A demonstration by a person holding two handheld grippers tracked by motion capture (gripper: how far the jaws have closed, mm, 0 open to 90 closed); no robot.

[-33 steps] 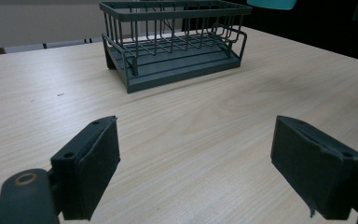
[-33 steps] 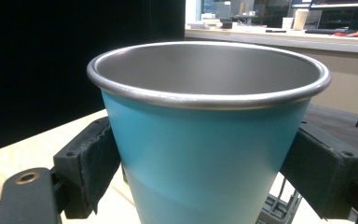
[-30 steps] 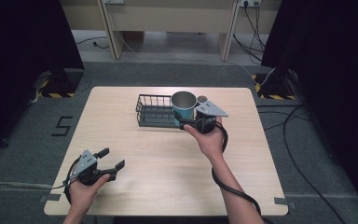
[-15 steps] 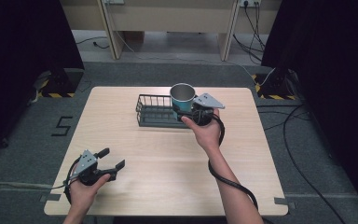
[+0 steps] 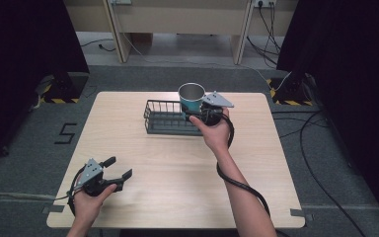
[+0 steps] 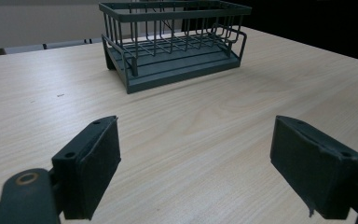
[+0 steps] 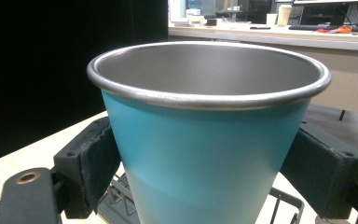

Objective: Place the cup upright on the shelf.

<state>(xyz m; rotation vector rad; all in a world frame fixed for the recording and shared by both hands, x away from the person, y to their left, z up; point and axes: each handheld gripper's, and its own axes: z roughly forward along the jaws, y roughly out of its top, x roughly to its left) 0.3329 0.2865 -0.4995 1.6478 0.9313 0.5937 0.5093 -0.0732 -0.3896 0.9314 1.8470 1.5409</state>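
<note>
The right gripper (image 5: 201, 112) is clamped on a teal cup (image 5: 192, 97), one black jaw pressed to each side of the cup's tapered wall below its rolled metal rim, as the right gripper view shows with the cup (image 7: 208, 135) upright between the pads and its bare steel inside facing up. In the high view the cup is held above the right end of a dark wire basket (image 5: 164, 117), its base over the basket's top rail; whether the base touches the wire cannot be told. In the right gripper view the basket (image 7: 286, 205) shows as a few wires just below the cup. The basket stands on the tabletop (image 5: 177, 177) close to the far edge, a little right of the middle, with its long side running along that edge. The person's right hand (image 5: 214, 131) grips the tool from the near side of the basket, the forearm reaching in from the near edge with the cable looped along it. The left gripper (image 5: 118, 169) rests low over the near left corner of the tabletop, held in the left hand (image 5: 90, 200), its jaws spread wide with nothing between them; in the left gripper view the basket (image 6: 172, 42) stands well apart, beyond bare wood.
</note>
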